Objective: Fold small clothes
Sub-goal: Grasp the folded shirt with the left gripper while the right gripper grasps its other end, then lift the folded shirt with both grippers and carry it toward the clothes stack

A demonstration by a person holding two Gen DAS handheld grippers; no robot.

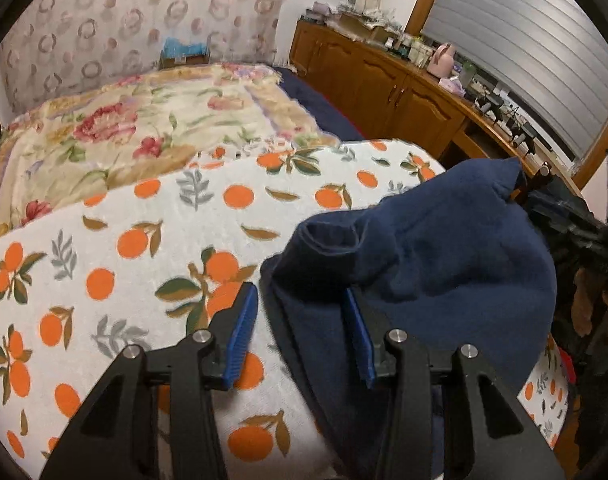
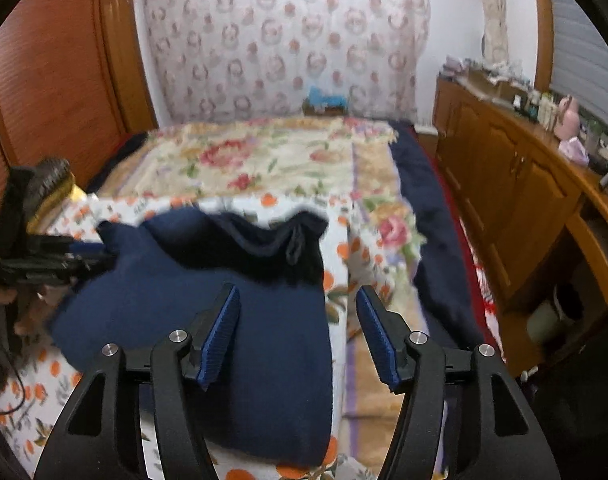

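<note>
The left matte black plastic two-finger gripper (image 1: 302,332) has 2 curved arms with triangular cut-outs, 4 round silver screw heads at the pivots, and ribbed blue rubber pads (image 1: 240,334) lining the inner faces of its fingers. The right matte black plastic two-finger gripper (image 2: 298,330) is built the same, with 4 silver screws and ribbed blue pads (image 2: 220,338).

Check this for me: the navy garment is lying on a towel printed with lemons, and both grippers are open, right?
Not lemons: the towel under the navy garment is printed with oranges, as the left wrist view shows. Both the left gripper and right gripper are open.
</note>
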